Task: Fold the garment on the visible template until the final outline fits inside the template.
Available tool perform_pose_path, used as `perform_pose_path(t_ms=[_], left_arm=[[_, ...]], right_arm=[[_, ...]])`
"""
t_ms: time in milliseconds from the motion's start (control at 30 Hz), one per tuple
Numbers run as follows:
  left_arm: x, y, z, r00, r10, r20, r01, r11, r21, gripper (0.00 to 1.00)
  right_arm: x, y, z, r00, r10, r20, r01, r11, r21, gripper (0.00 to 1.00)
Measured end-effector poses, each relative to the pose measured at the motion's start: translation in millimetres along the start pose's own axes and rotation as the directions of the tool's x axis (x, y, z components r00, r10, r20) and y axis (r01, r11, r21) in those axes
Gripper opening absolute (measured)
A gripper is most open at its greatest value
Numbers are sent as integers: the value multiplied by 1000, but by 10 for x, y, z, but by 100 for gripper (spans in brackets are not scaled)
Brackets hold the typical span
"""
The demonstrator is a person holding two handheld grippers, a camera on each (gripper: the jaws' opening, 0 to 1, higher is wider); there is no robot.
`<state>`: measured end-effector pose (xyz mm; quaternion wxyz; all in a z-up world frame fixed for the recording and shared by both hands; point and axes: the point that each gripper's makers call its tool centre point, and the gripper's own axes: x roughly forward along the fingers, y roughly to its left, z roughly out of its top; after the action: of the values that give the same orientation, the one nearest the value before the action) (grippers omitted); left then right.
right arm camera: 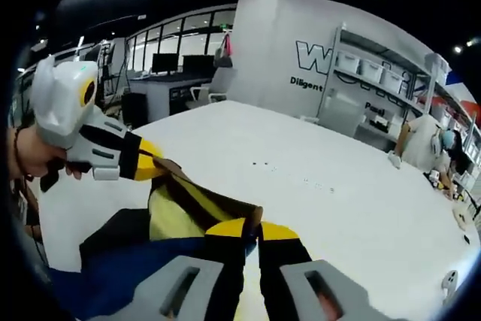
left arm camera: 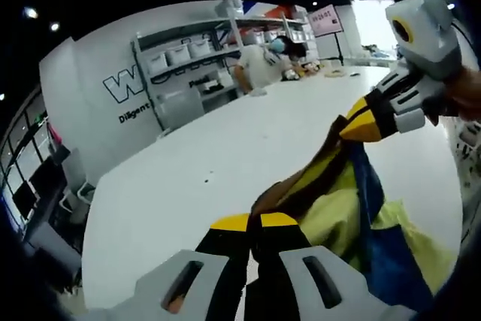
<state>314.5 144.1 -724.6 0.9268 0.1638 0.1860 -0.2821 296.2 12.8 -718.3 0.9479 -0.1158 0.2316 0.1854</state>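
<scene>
A yellow, blue and brown garment (left arm camera: 353, 208) hangs stretched between my two grippers above a white table (left arm camera: 225, 155). My left gripper (left arm camera: 253, 220) is shut on one brown-edged corner of it. The right gripper (left arm camera: 353, 127) comes in from the upper right, shut on the other corner. In the right gripper view my right gripper (right arm camera: 252, 228) pinches the garment (right arm camera: 180, 212), and the left gripper (right arm camera: 154, 163) holds its far corner, with a hand behind it. No template can be made out.
Grey shelving with white bins (left arm camera: 188, 54) stands past the table, and a person (left arm camera: 263, 62) leans at its far edge. Desks with monitors (right arm camera: 176, 65) lie beyond the table in the right gripper view. Small items (right arm camera: 458, 219) sit near the table's right edge.
</scene>
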Motion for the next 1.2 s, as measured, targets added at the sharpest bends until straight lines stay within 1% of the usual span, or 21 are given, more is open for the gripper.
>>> perform_pose_path(t_ms=[33,100,233,333,400,433,467,500,600,633,667,700,767,833,867,967,1000,1067,1100,1133,1200], left_arm=[[33,10,-11,1000,0,-11,0,1000,4,5],[99,20,-19,1000,6,-21,-5,999,47,5],[187,93,-42,999,15,-37,-13,999,48,5],[259,137,-69,999,12,-43,-10,999,49,5],[314,158,-87,998,-1,-65,10,990,139,5],[363,174,-91,997,-15,-77,30,978,206,5],[380,188,-94,996,-15,-83,32,978,206,5],[411,211,-99,996,-20,-87,37,981,192,5],[484,231,-123,995,-39,-93,56,981,187,5],[518,247,-170,992,-34,-118,60,972,228,5],[540,256,-184,991,-29,-128,63,959,277,5],[556,246,-188,991,-30,-128,67,954,292,5],[628,195,-254,989,-38,-141,79,953,291,5],[693,176,-328,986,-40,-165,87,953,289,5],[726,147,-357,984,-44,-174,95,952,291,5],[798,110,-391,982,-48,-183,105,944,313,5],[825,114,-400,981,-48,-186,105,946,306,5],[880,142,-435,980,-40,-196,90,964,249,5],[910,149,-456,979,-41,-198,80,977,196,5],[934,148,-472,978,-44,-202,79,983,164,5],[1006,182,-504,976,-36,-213,72,984,162,5]], right_arm=[[16,-5,2,1000,0,-1,0,1000,1,0],[92,-45,0,1000,-9,-8,9,1000,10,0],[170,-27,-15,1000,12,-12,-12,1000,9,0],[257,-45,-23,1000,12,-21,-13,999,-47,0],[333,-65,-25,1000,13,-25,-15,998,-63,0],[387,-88,-32,1000,16,-25,-18,997,-73,0],[465,-106,-47,999,32,-25,-34,996,-80,0],[527,-127,-72,999,41,-32,-43,997,-64,0],[612,-158,-91,998,38,-49,-40,998,-45,0],[641,-157,-100,998,42,-53,-44,998,-49,0],[680,-156,-126,996,47,-69,-52,997,-61,0],[692,-159,-133,996,47,-74,-52,996,-66,0],[765,-211,-184,995,45,-93,-51,997,-59,0],[793,-240,-241,993,44,-109,-44,999,4,0],[831,-276,-272,992,43,-120,-43,999,1,0],[868,-307,-333,988,44,-146,-51,998,-46,0],[883,-317,-343,988,46,-148,-54,997,-48,0],[927,-354,-359,988,55,-146,-63,997,-48,0],[954,-368,-373,987,58,-151,-65,997,-47,0],[971,-371,-387,985,59,-160,-70,996,-60,0],[1008,-365,-396,983,72,-172,-93,988,-120,0]])
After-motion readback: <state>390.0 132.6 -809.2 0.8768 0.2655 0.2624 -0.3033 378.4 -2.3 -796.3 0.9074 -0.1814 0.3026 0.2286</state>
